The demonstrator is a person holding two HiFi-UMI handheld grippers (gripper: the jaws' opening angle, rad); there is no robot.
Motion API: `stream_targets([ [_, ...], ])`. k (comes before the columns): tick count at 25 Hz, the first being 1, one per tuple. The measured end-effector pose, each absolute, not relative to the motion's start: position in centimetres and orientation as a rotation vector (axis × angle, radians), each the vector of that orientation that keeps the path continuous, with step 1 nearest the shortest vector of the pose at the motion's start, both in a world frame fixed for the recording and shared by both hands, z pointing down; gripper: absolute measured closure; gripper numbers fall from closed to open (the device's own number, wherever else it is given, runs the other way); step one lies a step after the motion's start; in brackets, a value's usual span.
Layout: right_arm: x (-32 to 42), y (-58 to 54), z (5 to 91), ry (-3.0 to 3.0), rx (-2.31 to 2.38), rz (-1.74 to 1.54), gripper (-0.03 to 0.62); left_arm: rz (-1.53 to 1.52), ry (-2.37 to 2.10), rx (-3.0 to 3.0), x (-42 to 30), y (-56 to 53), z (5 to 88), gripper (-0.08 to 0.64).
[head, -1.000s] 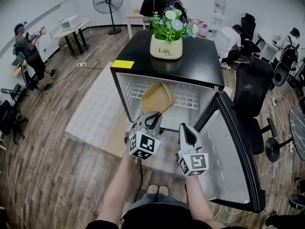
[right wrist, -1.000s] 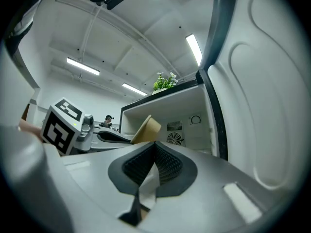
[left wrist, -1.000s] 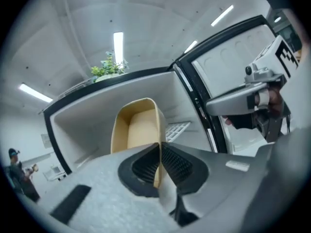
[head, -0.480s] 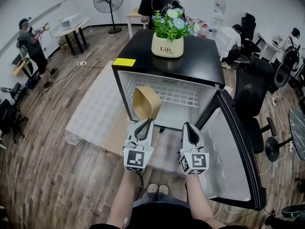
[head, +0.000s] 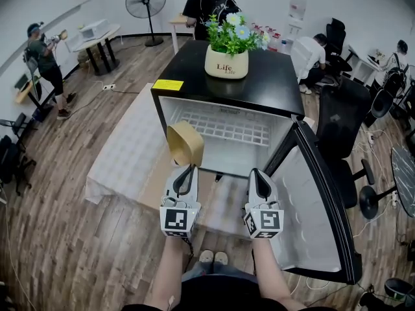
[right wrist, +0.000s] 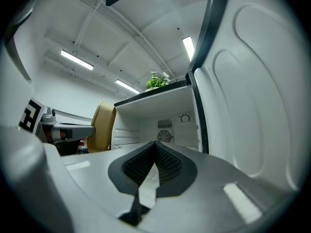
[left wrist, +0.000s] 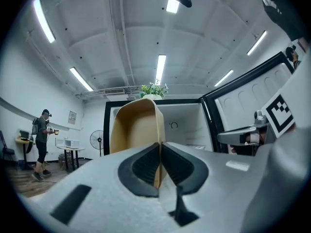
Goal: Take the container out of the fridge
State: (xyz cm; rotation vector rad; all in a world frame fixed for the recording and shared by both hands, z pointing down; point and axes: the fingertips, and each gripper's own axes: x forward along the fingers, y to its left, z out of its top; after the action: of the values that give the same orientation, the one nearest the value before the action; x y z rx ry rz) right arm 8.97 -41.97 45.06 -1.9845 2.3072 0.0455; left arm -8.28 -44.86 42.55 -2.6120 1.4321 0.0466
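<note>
Nearest the person, the two grippers sit side by side in the head view, the right gripper [head: 258, 174] at 3 o'clock of the left gripper [head: 187, 169] and just apart from it. The left one carries the load and the right one looks like it is simply kept out of the way, clear of the open door [head: 318, 219] that swings out toward 5 o'clock.

The left gripper's jaws are nearly together, pinching one thin side wall of the tan container [head: 185, 143] between the pads. In the left gripper view the wall edge runs straight down into the seam between the pads, and the container [left wrist: 134, 128] rises from 11 to 12 o'clock above them. Gripping by the wall is probably why the container hangs tipped on its side, with its hollow showing, not level. It is in the air in front of the fridge opening, outside the cabinet as far as I can judge, so the removal looks almost done.

The right gripper's jaws are closed on each other with nothing between them; its own view looks past them into the cabinet.

Farther out at 12 o'clock stands the fridge [head: 164, 112], its wire shelf [head: 227, 127] bare, and a flower pot [head: 226, 63] on its black top.
</note>
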Motion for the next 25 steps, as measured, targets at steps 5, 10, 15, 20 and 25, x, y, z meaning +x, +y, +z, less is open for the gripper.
stream_targets([
  [5, 9.11, -41.89, 45.26, 2.304, -2.003, 0.04, 0.586, 0.046, 1.451, -2.617, -8.65, -44.78, 42.96, 0.538],
  [10, 8.98, -42.02, 45.43, 2.311, -1.998, 0.036, 0.586, 0.032, 1.461, -2.616, -8.96, -44.82, 43.45, 0.538],
  [15, 8.98, -42.12, 45.2, 2.316, -1.991, 0.039, 0.586, 0.027, 1.465, -2.611, -8.96, -44.74, 43.41, 0.538],
  [20, 9.01, -42.1, 45.16, 2.319, -1.99, 0.035, 0.586, 0.017, 1.459, -2.617, -8.81, -44.64, 43.48, 0.538],
  [25, 9.06, -42.16, 45.06, 2.321, -1.99, 0.035, 0.586, 0.006, 1.451, -2.619, -8.57, -44.62, 43.52, 0.538],
])
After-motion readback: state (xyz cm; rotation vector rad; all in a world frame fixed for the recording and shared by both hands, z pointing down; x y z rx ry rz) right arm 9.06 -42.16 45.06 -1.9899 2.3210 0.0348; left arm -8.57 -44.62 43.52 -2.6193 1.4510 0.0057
